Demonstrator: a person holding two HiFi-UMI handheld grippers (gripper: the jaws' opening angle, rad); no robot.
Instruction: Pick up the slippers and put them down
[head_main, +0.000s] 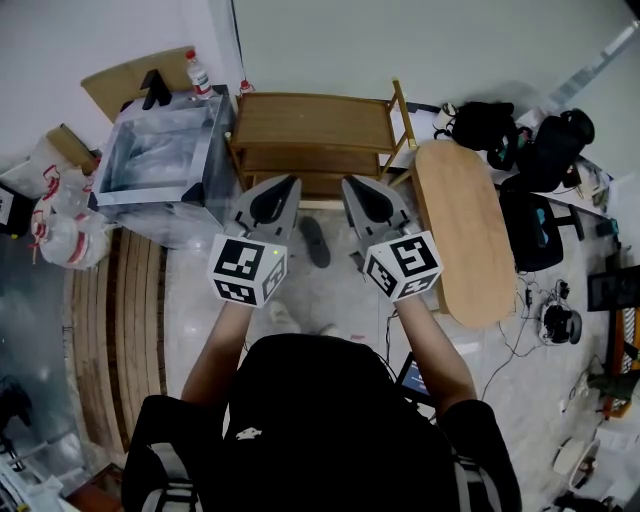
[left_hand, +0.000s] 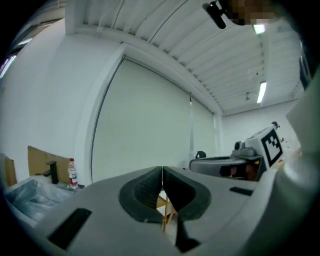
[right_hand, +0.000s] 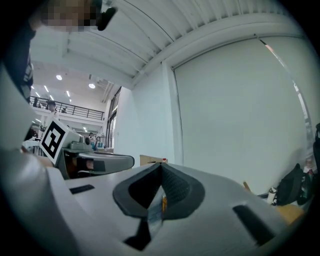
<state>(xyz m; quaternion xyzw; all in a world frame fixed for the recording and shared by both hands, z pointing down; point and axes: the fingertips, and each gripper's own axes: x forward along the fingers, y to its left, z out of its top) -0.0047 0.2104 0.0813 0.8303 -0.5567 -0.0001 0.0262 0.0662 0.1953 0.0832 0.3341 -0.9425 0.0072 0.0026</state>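
Observation:
One dark slipper (head_main: 315, 243) lies on the pale floor between my two grippers and below them, in front of a wooden shelf (head_main: 315, 130). I see no second slipper clearly. My left gripper (head_main: 284, 186) and right gripper (head_main: 351, 186) are held side by side, level, pointing at the shelf. In the left gripper view the jaws of the left gripper (left_hand: 162, 172) meet at the tips with nothing between them. The right gripper (right_hand: 161, 167) is likewise shut and empty. Neither touches the slipper.
An oval wooden table (head_main: 462, 230) stands to the right of the right gripper. A plastic-wrapped box (head_main: 160, 160) with a water bottle (head_main: 199, 73) behind it stands at the left. Black bags (head_main: 520, 140) lie at the back right. Cables trail on the floor at the right.

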